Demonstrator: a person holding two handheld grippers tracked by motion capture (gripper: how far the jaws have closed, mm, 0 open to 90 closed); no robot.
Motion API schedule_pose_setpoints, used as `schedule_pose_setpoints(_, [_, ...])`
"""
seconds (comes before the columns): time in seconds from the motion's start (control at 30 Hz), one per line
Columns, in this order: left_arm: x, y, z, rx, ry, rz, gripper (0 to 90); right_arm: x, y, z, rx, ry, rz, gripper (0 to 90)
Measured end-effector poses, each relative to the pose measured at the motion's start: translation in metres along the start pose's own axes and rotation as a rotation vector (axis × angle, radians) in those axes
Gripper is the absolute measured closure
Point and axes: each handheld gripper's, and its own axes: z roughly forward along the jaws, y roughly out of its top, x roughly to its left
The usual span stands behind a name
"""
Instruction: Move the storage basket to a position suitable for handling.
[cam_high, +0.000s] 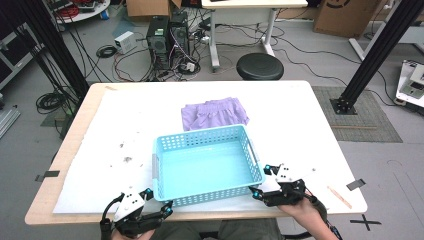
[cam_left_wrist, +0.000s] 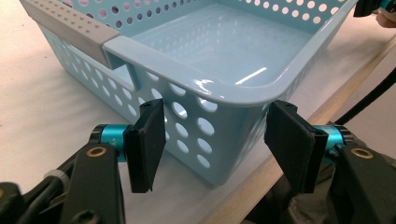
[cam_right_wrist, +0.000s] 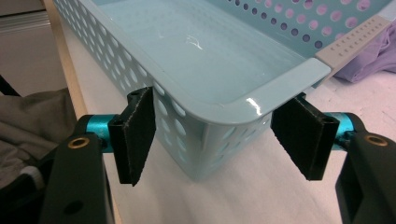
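- Straddling the near corners of the light-blue basket, each gripper has one pad on either side of a corner.
- The left gripper stands open; a gap shows between each pad and the perforated wall, so the near-left corner sits between the pads ungripped.
- The right gripper is likewise released, its pads flanking the near-right corner without pressing on it that I can make out.
- In the high view the left gripper and right gripper sit at the basket's two front corners, right at the table's near edge.
- No readable brand, label or writing shows on the basket or the grippers.
- The basket's rim is rounded and glossy; a grey dotted handle strip lies just beyond the left gripper along the side rim.
- Beyond the basket, away from both grippers, a folded lilac garment lies on the white table cover, just apart from the far rim.
- Open white surface spreads to both sides of the basket; the wooden table edge shows outward of the left gripper.
- Farther off, a black stool, computer towers and cables stand on the grey floor.
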Motion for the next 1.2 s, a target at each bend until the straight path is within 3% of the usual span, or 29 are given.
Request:
schedule_pose_setpoints(0.2, [0.001, -0.001, 0.001, 0.012, -0.004, -0.006, 38.9, -0.005, -0.002, -0.002, -0.014, 0.045, 0.040, 37.0])
schedule_pose_setpoints(0.37, [0.002, -0.001, 0.003, 0.027, 0.013, -0.007, 39.4, -0.004, -0.001, 0.001, -0.003, 0.031, 0.028, 37.3])
schedule_pose_setpoints(0.5, [0.000, 0.000, 0.002, 0.031, 0.031, 0.019, 39.6, -0.002, 0.001, 0.000, 0.011, 0.024, 0.039, 37.6])
schedule_pose_setpoints(0.63, [-0.001, 0.001, 0.002, 0.025, 0.027, 0.023, 39.7, -0.002, 0.002, -0.001, 0.013, 0.022, 0.044, 37.6])
schedule_pose_setpoints(0.77, [-0.004, 0.005, -0.002, 0.005, 0.043, 0.063, 39.8, 0.002, 0.005, -0.006, 0.006, 0.006, 0.039, 37.7])
schedule_pose_setpoints(0.83, [-0.004, 0.009, -0.005, -0.008, 0.046, 0.072, 39.8, 0.002, 0.007, -0.008, -0.010, -0.002, 0.015, 37.7])
schedule_pose_setpoints(1.0, [-0.002, 0.017, -0.006, -0.033, 0.040, 0.077, 39.7, 0.002, 0.015, -0.013, -0.028, -0.012, 0.015, 37.7])
schedule_pose_setpoints(1.2, [0.011, 0.041, -0.003, -0.053, 0.028, 0.119, 39.7, -0.007, 0.030, -0.018, -0.055, -0.043, 0.022, 37.7])
